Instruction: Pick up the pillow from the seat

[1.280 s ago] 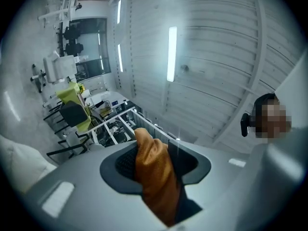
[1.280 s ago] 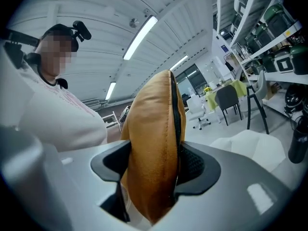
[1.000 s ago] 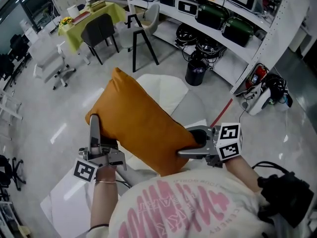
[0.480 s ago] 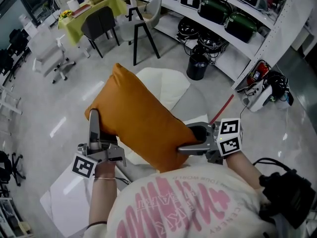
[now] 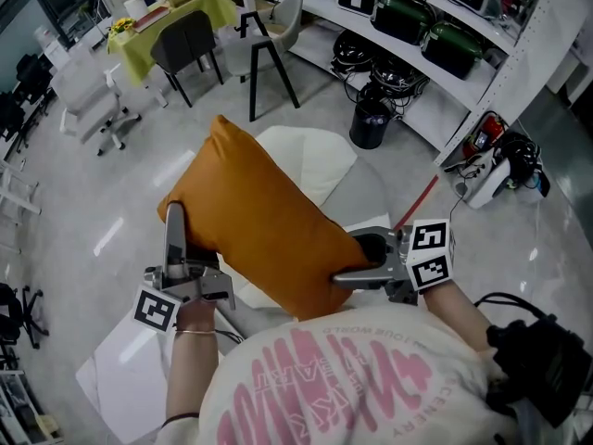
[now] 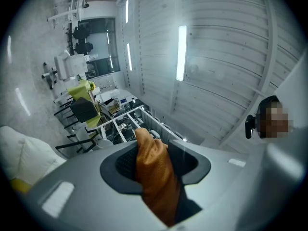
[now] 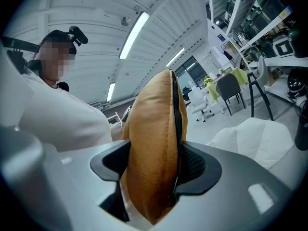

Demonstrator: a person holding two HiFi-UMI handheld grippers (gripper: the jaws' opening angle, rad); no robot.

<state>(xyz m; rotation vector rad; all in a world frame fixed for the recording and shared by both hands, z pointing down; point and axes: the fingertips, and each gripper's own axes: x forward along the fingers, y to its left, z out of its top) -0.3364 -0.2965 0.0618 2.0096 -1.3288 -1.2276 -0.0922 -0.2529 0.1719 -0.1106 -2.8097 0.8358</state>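
You held the orange pillow (image 5: 264,225) up in the air with both tools. Your left gripper (image 5: 173,219) had its two jaws closed on one corner of the pillow. In the left gripper view, a thin fold of orange cloth sat pinched between the dark pads (image 6: 125,163). A bit of it stuck out past the tips.

Your right gripper (image 5: 361,260) had its jaws clamped on the other end. The pillow was fat there, so the jaws stood wider. The pads (image 7: 192,164) pressed on both sides of it. A dark zip line ran down the pillow's edge, right beside one pad.

The pillow reached from your left fingers across to your right fingers. It was tilted, and its top corner pointed away from you, out past both sets of tips.

The white seat (image 5: 315,160) lay lower down, beyond the fingertips. The pillow looked lifted off it.

Far past your right fingers stood a black bin (image 5: 371,123) on the floor by the long shelves (image 5: 435,26). Far past your left fingers was a table with a yellow cloth (image 5: 171,21).
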